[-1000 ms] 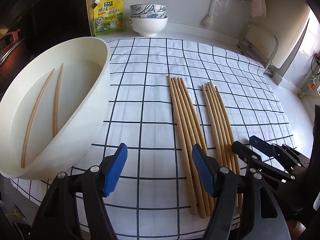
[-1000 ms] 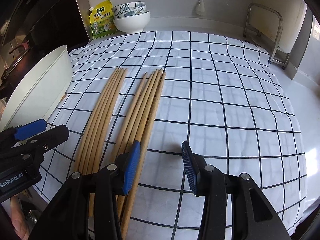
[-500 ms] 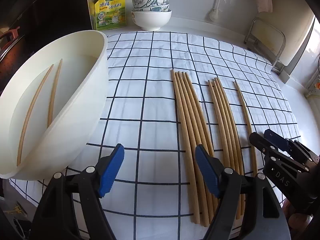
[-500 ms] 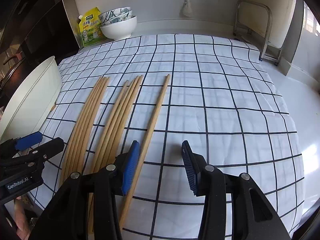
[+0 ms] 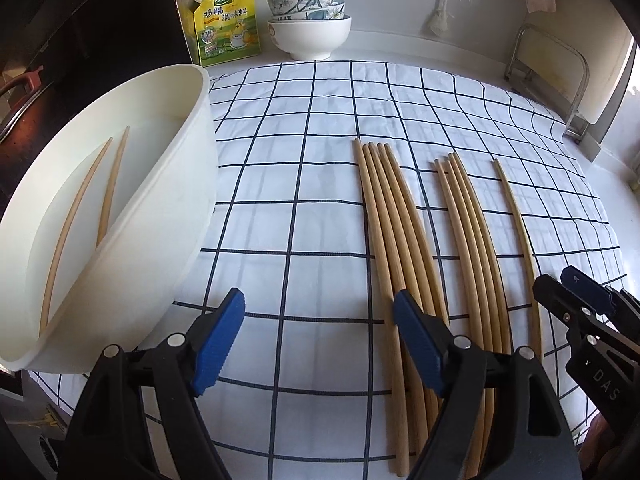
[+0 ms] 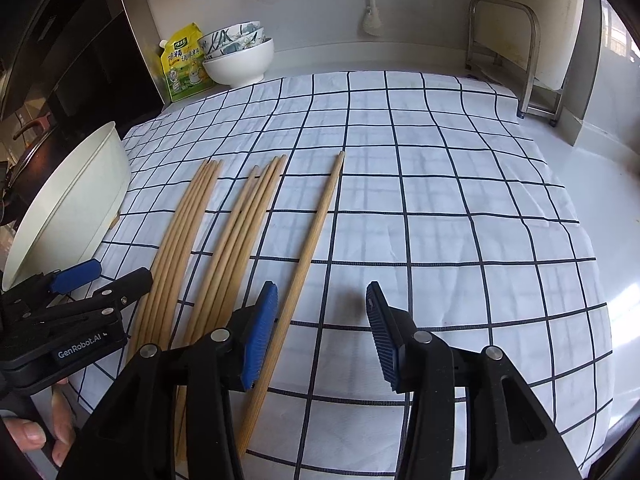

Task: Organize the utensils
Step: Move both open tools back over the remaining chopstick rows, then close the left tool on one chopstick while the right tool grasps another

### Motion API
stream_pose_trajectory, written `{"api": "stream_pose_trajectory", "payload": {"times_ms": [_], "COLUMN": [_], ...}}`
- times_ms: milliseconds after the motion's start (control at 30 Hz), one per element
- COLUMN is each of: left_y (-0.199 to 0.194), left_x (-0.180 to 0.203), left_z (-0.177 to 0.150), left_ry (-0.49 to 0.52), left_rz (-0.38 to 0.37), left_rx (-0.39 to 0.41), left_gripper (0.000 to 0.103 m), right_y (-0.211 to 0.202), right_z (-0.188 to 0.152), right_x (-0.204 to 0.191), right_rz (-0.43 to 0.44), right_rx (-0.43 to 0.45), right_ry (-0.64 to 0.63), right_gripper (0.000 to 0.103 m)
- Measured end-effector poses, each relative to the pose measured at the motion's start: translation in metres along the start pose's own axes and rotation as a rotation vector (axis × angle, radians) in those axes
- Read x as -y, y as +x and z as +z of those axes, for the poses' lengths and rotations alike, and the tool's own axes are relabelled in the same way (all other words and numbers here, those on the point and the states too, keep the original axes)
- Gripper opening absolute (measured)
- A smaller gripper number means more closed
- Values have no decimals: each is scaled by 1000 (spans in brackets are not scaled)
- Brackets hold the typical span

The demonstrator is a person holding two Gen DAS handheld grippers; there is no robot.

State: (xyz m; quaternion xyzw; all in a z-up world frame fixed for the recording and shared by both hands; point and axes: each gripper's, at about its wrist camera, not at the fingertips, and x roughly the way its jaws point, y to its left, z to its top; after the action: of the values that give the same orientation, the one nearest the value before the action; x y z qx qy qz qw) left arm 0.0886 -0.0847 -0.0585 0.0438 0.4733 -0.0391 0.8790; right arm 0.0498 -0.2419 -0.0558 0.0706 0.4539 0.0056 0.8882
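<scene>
1. A white checked cloth is seen spread over the counter, with every loose chopstick lying on it.
2. A large white tub is seen resting on the cloth's left edge; two chopsticks are lying inside it, slightly apart from each other.
3. The left gripper is being held above the cloth, jaws wide apart and having just been opening, with only bare cloth between them. Its right blue pad is seen over the near part of the five-stick bundle, though contact cannot be told.
4. The right gripper is being held with jaws parted, having just been opening slightly, and nothing is being gripped. The single chopstick is lying just beside the inner face of its left pad, running away up the cloth.
5. A second bundle of chopsticks is lying between the five-stick bundle and the single chopstick, apart from both.
6. Stacked bowls and a yellow seasoning pouch are seen standing side by side at the back wall, well apart from the grippers.
7. A person's fingers are seen wrapped around the left gripper's handle.
</scene>
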Motion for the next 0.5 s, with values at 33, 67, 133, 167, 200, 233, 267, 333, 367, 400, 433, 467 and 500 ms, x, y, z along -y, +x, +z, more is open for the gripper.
{"api": "stream_pose_trajectory", "payload": {"times_ms": [33,67,133,167,200,233,267,333,367,400,433,467,500], "left_y": [0,0,1,1,2,2,3,4,6,7,7,8,8], "left_x": [1,1,2,2,2,2,3,3,4,4,4,3,3], "left_z": [0,0,1,1,2,2,2,2,2,2,1,1,1], "left_ry": [6,13,19,20,23,26,29,34,37,42,39,37,32], "left_rz": [10,19,28,33,40,48,56,64,71,80,86,91,88], "left_rx": [4,5,5,3,2,3,3,0,-6,-14,-7,-9,-8], "left_gripper": [78,79,81,83,84,86,88,88,88,89,92,93,93], "right_y": [0,0,0,1,1,0,0,0,0,0,1,1,2], "right_z": [0,0,0,0,0,0,0,0,0,0,0,0,0], "right_x": [0,0,0,1,1,1,1,1,0,0,-1,-1,-2], "right_rz": [1,2,1,0,0,-2,-2,-2,-3,-4,-5,-6,-9], "right_rx": [0,0,-1,-2,-2,-1,0,0,0,-2,-3,-4,-7], "right_ry": [-2,-4,-3,-2,-1,-1,-1,-4,-7,-9,-11,-13,-15], "right_gripper": [44,44,44,44,44,44,44,44,44,45,45,46,47]}}
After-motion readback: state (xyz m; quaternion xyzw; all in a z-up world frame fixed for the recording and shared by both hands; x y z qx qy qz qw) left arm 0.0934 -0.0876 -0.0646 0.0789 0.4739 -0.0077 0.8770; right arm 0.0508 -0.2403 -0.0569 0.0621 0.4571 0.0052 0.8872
